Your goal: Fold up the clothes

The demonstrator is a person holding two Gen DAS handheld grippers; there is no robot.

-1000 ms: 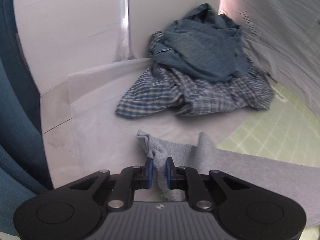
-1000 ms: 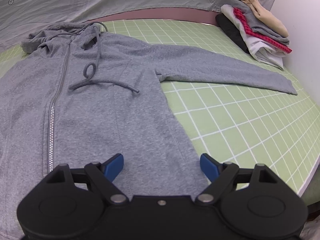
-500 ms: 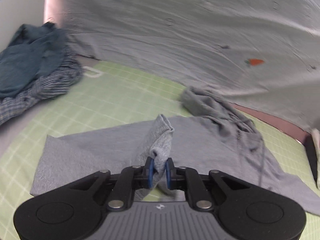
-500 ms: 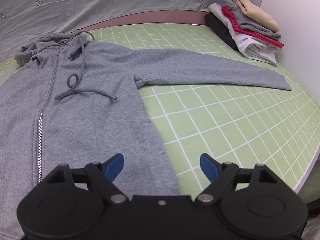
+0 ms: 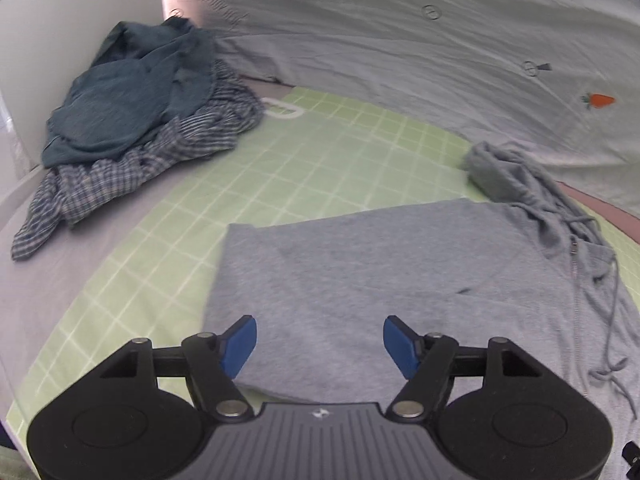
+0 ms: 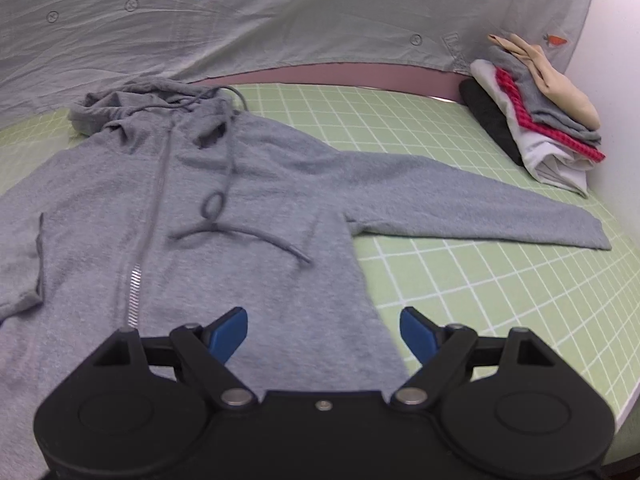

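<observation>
A grey zip hoodie [image 6: 168, 216] lies front-up on the green grid mat [image 6: 500, 280]. Its one sleeve [image 6: 480, 208] stretches out flat to the right, toward the mat's edge. In the left wrist view the other sleeve lies folded across the hoodie's body [image 5: 380, 272], with the hood [image 5: 504, 172] bunched at the back. My left gripper [image 5: 320, 344] hangs open just above that folded part, holding nothing. My right gripper [image 6: 324, 332] is open over the hoodie's lower hem, its right finger above the mat.
A heap of unfolded clothes, a dark teal garment [image 5: 132, 92] on a blue checked shirt [image 5: 132, 168], sits at the mat's far left. A stack of folded clothes [image 6: 536, 112] rests at the far right by the wall. A grey printed sheet [image 6: 280, 20] hangs behind.
My left gripper carried the sleeve cuff across onto the hoodie's body, then opened and let it go. The right gripper stayed open and shifted slightly over the hem.
</observation>
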